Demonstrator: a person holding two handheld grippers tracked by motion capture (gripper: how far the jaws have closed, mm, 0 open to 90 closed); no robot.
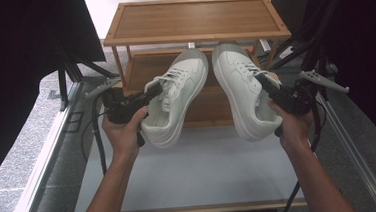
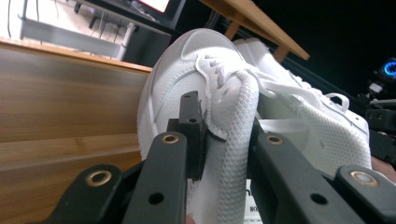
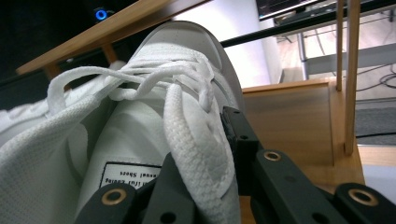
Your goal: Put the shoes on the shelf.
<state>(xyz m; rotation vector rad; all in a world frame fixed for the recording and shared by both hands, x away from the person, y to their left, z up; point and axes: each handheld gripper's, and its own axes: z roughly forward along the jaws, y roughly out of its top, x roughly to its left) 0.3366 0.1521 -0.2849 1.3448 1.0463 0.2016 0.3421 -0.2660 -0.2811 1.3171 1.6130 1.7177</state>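
L hand held the black left gripper w/ its jaws clamped on the padded collar of the white lace-up left sneaker. In the left gripper view, one jaw sat outside the collar against the sneaker's side, the other inside the opening, the knit collar edge pinched between them. Sneaker stretched away ahead of the jaws, toe pointing toward the two-tier bamboo shoe rack, heel end nearest the jaws. It was lifted clear of the white-topped desk, toe over the rack's lower shelf. Wood of the rack showed just left of the jaws in that view.

The second white lace-up sneaker hung just beside the first, the two close at the toes but apart at the heels.

R hand held the black right gripper, jaws likewise closed on the collar of that second sneaker. In the right gripper view the padded collar ran down between the two jaws; the insole label lay just left of them, inside the shoe, and the laces lay ahead. The rack's lower shelf showed right of the jaws, w/ a thin upright post further right. Toe of this sneaker also pointed toward the rack, heel off the desk.
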